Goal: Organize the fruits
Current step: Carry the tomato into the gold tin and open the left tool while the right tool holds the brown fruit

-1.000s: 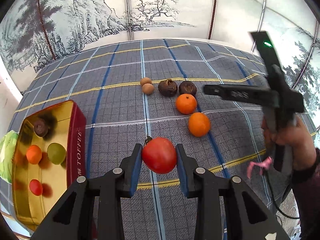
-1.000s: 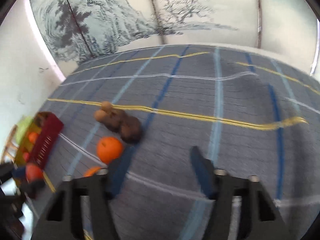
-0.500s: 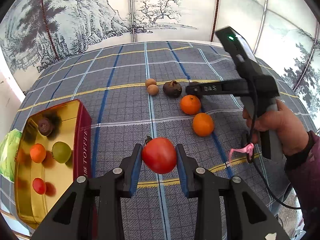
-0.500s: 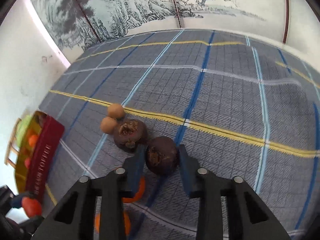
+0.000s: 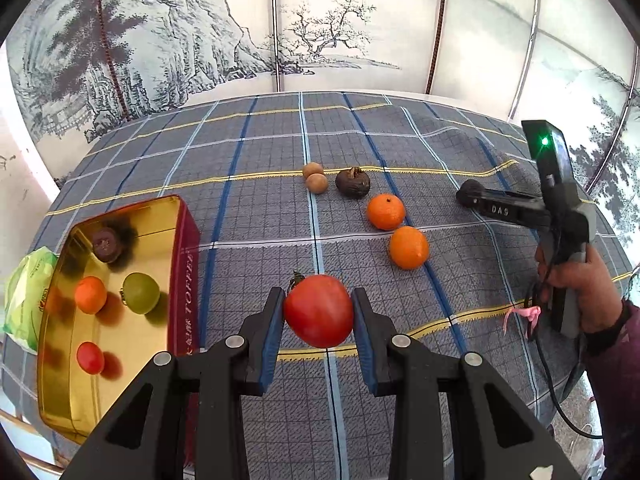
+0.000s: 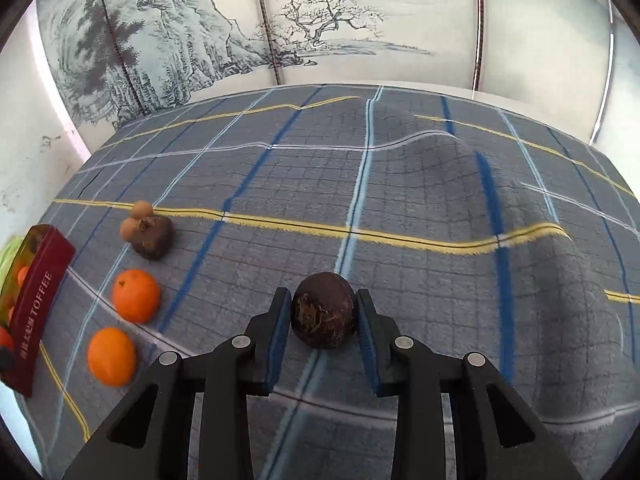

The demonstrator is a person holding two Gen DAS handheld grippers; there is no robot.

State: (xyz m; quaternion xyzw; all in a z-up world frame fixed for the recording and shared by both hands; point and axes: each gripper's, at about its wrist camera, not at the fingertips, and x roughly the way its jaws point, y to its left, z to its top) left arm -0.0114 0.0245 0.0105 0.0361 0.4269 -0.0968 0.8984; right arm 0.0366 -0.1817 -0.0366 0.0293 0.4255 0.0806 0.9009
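My left gripper (image 5: pixel 319 314) is shut on a red tomato (image 5: pixel 319 310), held above the checked cloth to the right of the gold toffee tin (image 5: pixel 120 216). The tin holds a dark fruit (image 5: pixel 106 244), an orange one (image 5: pixel 90 295), a green one (image 5: pixel 141 293) and a small red one (image 5: pixel 90 357). My right gripper (image 6: pixel 323 312) is shut on a dark brown round fruit (image 6: pixel 323 310) and carries it over the cloth; in the left wrist view it appears at the right (image 5: pixel 469 196). On the cloth lie two oranges (image 5: pixel 385 211) (image 5: pixel 409 247), another dark fruit (image 5: pixel 352 182) and two small tan fruits (image 5: pixel 316 182).
A green bag (image 5: pixel 24 300) lies left of the tin at the table's edge. The cloth (image 6: pixel 440 184) is rucked into folds at the far right. A painted screen stands behind the table. A hand and dark sleeve (image 5: pixel 588 296) hold the right gripper.
My right gripper shut on the dark fruit beside the other dark one, lifted it and carried it off to the right. The left gripper with the tomato stayed where it was.
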